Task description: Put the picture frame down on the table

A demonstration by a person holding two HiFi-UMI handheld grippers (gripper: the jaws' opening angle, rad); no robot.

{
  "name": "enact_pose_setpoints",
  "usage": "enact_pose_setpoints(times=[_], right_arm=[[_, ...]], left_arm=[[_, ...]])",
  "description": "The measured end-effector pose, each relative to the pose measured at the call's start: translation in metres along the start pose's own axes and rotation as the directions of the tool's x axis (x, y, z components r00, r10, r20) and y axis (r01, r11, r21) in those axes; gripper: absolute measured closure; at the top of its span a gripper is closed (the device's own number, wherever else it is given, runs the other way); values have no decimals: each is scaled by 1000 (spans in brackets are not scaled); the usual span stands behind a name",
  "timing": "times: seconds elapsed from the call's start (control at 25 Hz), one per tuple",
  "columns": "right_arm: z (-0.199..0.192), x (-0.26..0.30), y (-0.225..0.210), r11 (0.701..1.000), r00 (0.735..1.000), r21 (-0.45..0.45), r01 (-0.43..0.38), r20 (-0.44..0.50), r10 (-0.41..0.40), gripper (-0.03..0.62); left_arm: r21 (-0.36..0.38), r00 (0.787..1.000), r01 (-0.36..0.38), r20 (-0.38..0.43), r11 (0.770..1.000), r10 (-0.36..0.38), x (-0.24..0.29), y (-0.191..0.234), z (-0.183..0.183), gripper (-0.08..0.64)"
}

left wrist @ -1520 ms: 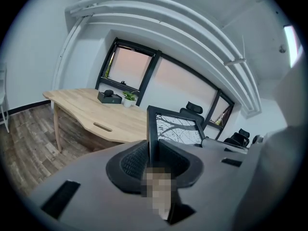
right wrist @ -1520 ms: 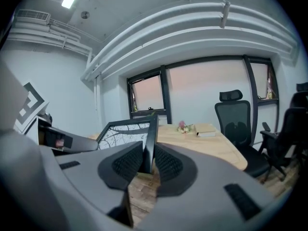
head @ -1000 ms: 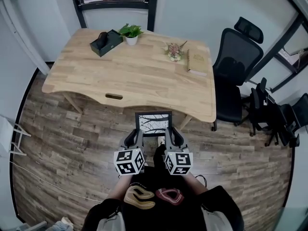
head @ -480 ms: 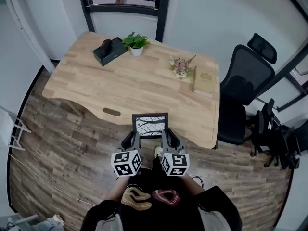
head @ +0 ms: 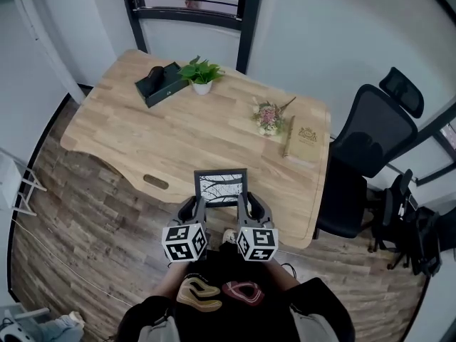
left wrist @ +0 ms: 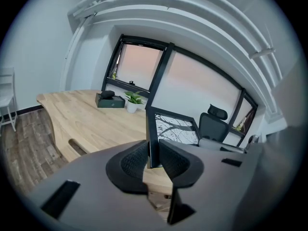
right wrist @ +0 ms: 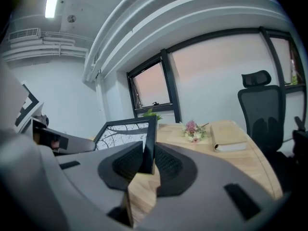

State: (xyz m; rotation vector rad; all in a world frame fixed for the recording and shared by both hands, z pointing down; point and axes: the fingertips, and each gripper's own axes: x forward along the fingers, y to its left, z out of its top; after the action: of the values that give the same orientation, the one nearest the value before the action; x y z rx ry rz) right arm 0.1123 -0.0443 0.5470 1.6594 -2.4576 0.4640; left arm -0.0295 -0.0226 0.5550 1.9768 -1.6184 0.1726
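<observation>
Forward since a second ago: the picture frame (head: 221, 186) and both claws have come from over the floor (head: 85, 219) to over the near edge of the bench (head: 135, 137), which now fills more of the head view. The left claw (head: 194, 206) is closed on the frame's left rail and the right claw (head: 247, 204) on its right rail; each gripper view shows a black rail pinched between ribbed pads. The frame lies straight ahead of the claws, picture side up, its gripped rails running away from the person, so neither hand is nearer. It seems to hang above the wood, not yet resting. By my judgement the next move turns on carrying it a little further in and lowering it level. Bare wood lies just beyond; the plant (head: 201, 73), black box (head: 160, 84), flowers (head: 268, 116) and book (head: 306, 140) stand well apart along the far side, and an office chair (head: 370, 148) sits to the right
</observation>
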Motion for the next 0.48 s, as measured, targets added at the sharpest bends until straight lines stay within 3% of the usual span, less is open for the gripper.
enact_pose_setpoints(times=[0.24,0.48], right_arm=[[18,20,-40,1000,1000,5,-11,15,11,506],[36,30,-69,998,1000,-57,-10,26,11,506]], left_arm=[[-13,1000,-5,11,1000,5,38,-25,13,479],[-50,999,20,29,999,-19,64,-47,20,479]])
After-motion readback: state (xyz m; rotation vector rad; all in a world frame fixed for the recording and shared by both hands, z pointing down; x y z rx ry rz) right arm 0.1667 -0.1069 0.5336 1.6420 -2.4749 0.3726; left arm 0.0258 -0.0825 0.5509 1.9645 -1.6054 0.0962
